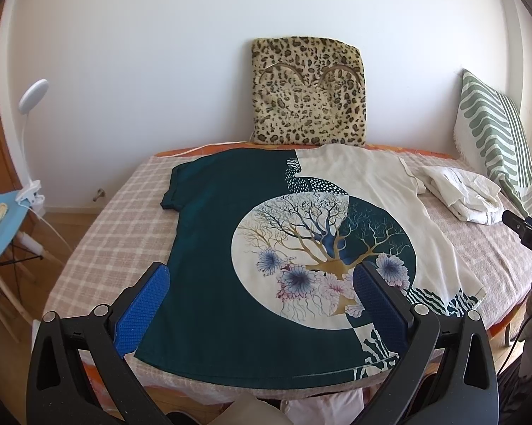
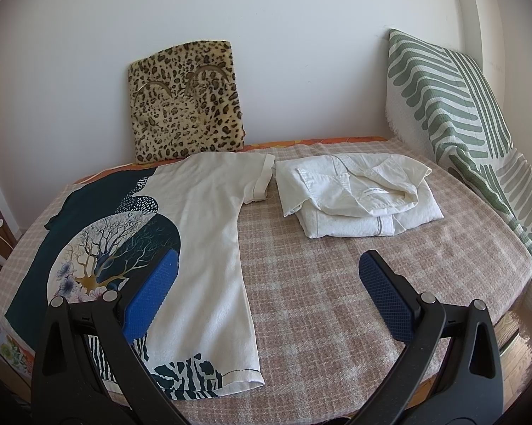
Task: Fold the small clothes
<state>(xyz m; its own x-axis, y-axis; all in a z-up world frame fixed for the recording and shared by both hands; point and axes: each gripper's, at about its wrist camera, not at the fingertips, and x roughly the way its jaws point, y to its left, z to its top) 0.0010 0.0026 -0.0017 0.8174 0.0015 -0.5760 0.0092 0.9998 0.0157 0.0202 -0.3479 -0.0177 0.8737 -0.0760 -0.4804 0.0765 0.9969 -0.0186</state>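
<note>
Left wrist view shows both claws, left claw [image 1: 260,304] and right claw [image 2: 267,283], spread apart above the flat T-shirt [image 1: 209,248]; best pinch each hem corner squarely before folding.

The left gripper [image 1: 262,304] hangs with its blue-padded fingers [image 1: 143,313] spread wide, nothing between them. The right gripper [image 2: 266,297] is held the same way, jaws parted, its pads [image 2: 384,297] gripping nothing, pointing forward and slightly down.
</note>
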